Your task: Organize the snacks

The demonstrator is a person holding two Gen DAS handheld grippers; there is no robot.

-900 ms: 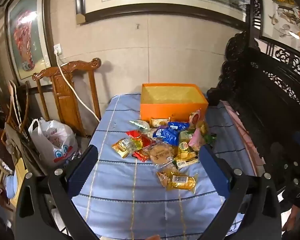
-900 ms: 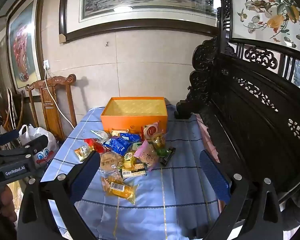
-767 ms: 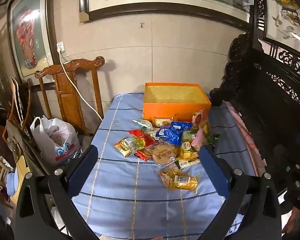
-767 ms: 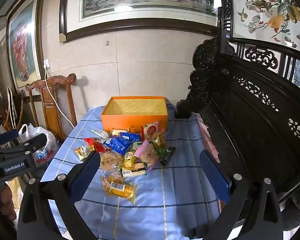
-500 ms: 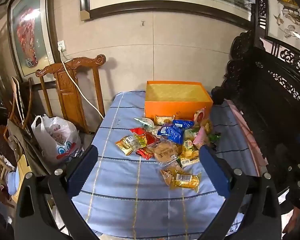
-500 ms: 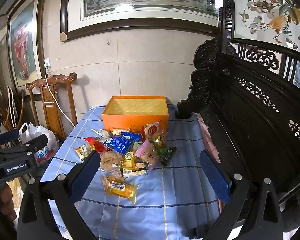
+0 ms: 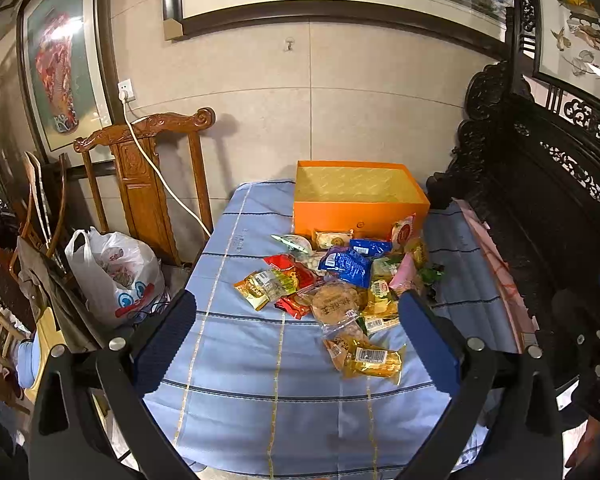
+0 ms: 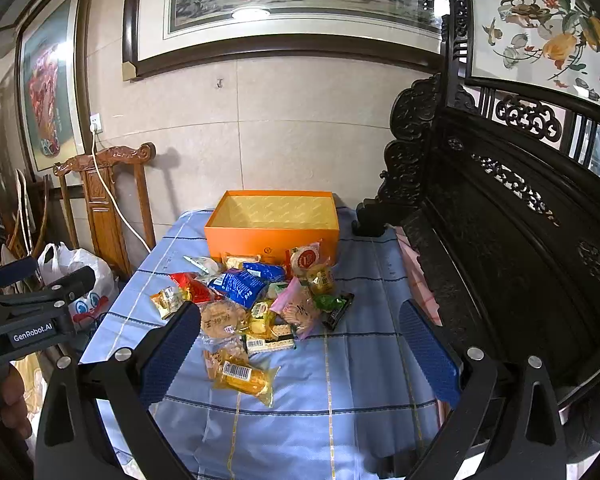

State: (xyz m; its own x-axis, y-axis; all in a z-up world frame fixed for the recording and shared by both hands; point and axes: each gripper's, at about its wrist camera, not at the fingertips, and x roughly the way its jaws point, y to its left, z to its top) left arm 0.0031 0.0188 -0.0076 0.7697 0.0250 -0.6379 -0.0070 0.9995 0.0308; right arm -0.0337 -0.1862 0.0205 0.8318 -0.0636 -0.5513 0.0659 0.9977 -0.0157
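Since both tools, left tool point(image 7: 296, 340) and right tool point(image 8: 300, 354), hang wide open and empty over the desk point(image 8: 340, 420), nothing's packed yet. Nearest snack is the yellow packet point(image 8: 242, 378) at 12 o'clock, snack pile point(image 8: 252, 292) behind it, empty orange box point(image 8: 272, 236) farthest. I'd guess grab the yellow one first.

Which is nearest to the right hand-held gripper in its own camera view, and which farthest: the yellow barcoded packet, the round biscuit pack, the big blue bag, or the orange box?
From the right hand-held gripper:
1. Yellow barcoded packet, at the pile's near edge.
2. Round biscuit pack, just behind, to the left.
3. Big blue bag, mid-pile.
4. Orange box, open, at the table's far end by the wall.
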